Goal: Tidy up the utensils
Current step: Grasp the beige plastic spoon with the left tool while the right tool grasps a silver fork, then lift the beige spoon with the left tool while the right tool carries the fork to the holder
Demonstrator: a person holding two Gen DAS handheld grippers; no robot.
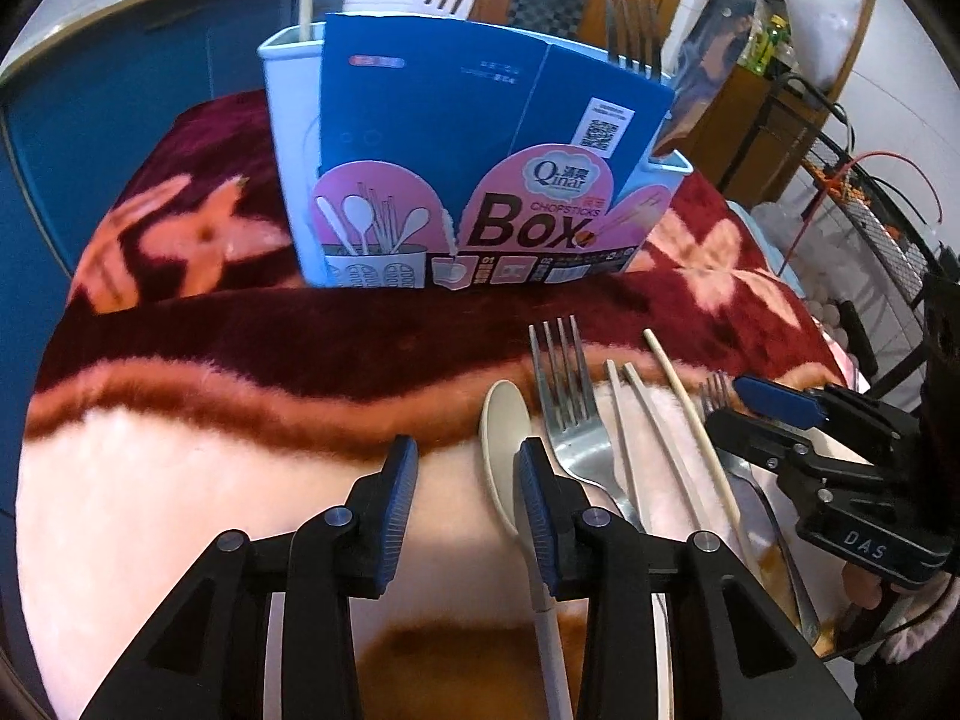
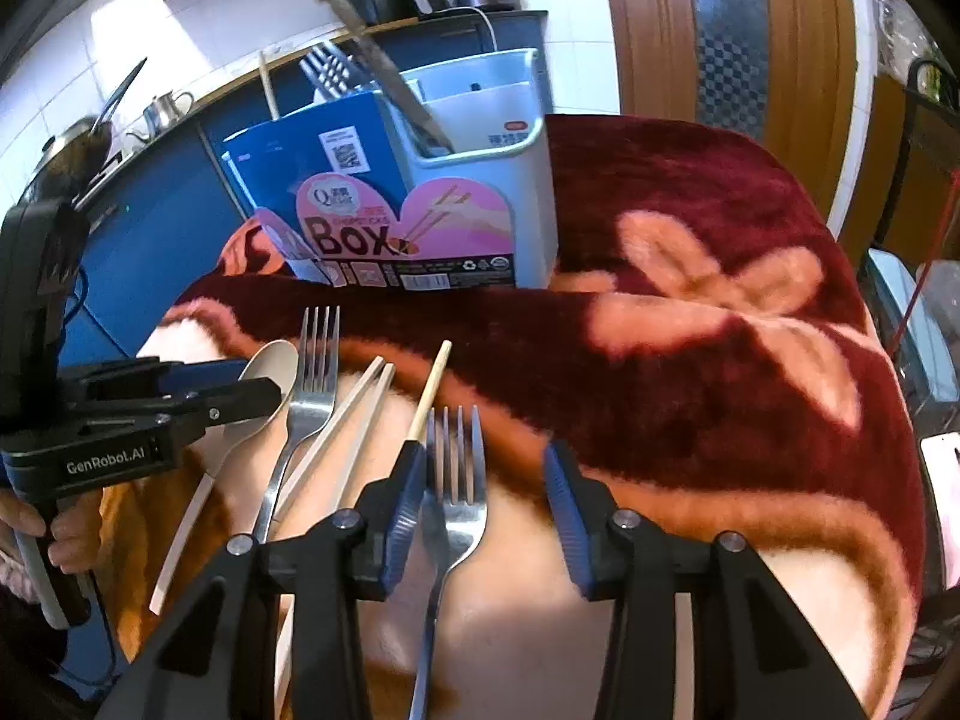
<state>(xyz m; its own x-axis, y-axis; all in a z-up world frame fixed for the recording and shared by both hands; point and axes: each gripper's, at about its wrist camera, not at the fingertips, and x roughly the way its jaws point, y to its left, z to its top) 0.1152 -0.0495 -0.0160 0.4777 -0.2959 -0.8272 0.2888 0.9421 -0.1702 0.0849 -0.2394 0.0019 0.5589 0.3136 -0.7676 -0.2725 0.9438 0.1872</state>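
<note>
Several utensils lie in a row on the plush blanket. A cream spoon (image 1: 503,432) is leftmost, then a large steel fork (image 1: 564,396), a pair of pale chopsticks (image 1: 630,420), a single wooden chopstick (image 1: 684,414) and a smaller fork (image 2: 456,480). My left gripper (image 1: 465,471) stands open over bare blanket, its right finger (image 1: 537,492) over the spoon's handle. My right gripper (image 2: 486,483) is open around the smaller fork's head, which lies close by its left pad (image 2: 408,495). The white utensil box (image 1: 288,150) in its blue and pink card sleeve stands behind, holding a fork, a chopstick and a dark utensil.
The blanket (image 2: 690,360) covers a round table that drops away at the right. A blue counter (image 1: 120,120) with kitchenware runs behind. A wire rack (image 1: 870,228) stands at the far right. A hand (image 2: 36,534) holds the left gripper's handle.
</note>
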